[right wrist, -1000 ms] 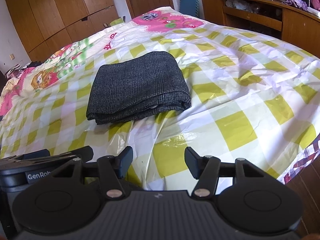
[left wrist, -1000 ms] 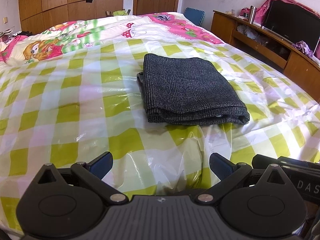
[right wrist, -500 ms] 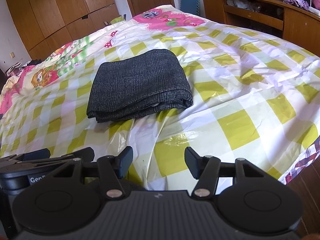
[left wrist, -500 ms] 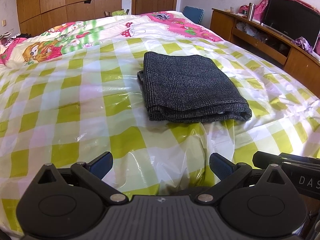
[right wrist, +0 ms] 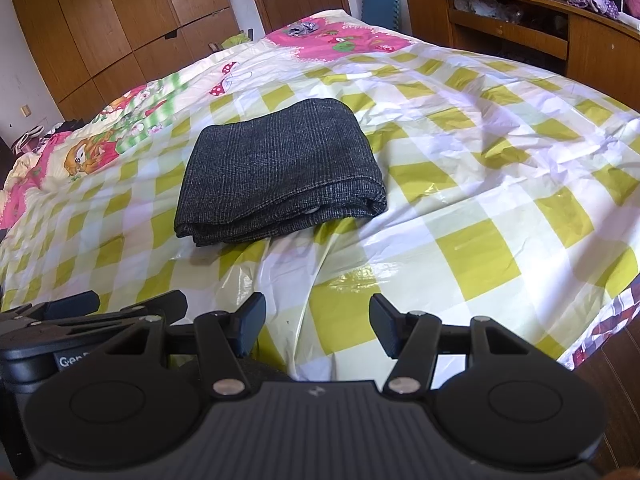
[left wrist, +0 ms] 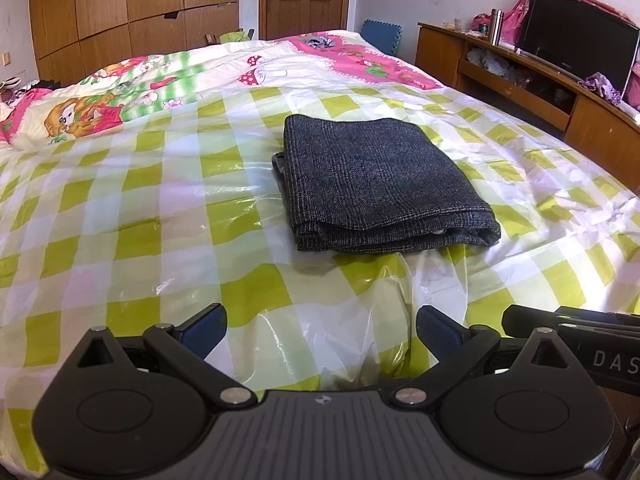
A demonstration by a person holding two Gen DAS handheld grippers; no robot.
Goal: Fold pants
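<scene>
Both grippers, left gripper point(left wrist: 322, 326) and right gripper point(right wrist: 317, 322), jaws spread (empty); folded pants point(left wrist: 380, 184) at 12 o'clock on checkered sheet point(left wrist: 120, 220).

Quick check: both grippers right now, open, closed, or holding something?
Left gripper: open, fingers apart, holding nothing.
Right gripper: open, holding nothing; the folded dark grey woven pants lie untouched ahead.

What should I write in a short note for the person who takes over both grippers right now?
Left gripper: open, holding nothing, at the near edge of the bed.
Right gripper: open, holding nothing, beside the left one.
Pants: dark grey, folded into a compact rectangle, lying on the checked plastic sheet ahead of both grippers, touched by neither.
Done: the folding looks complete.
Left: probably nothing, perhaps only tidy the layered near edge.
</scene>
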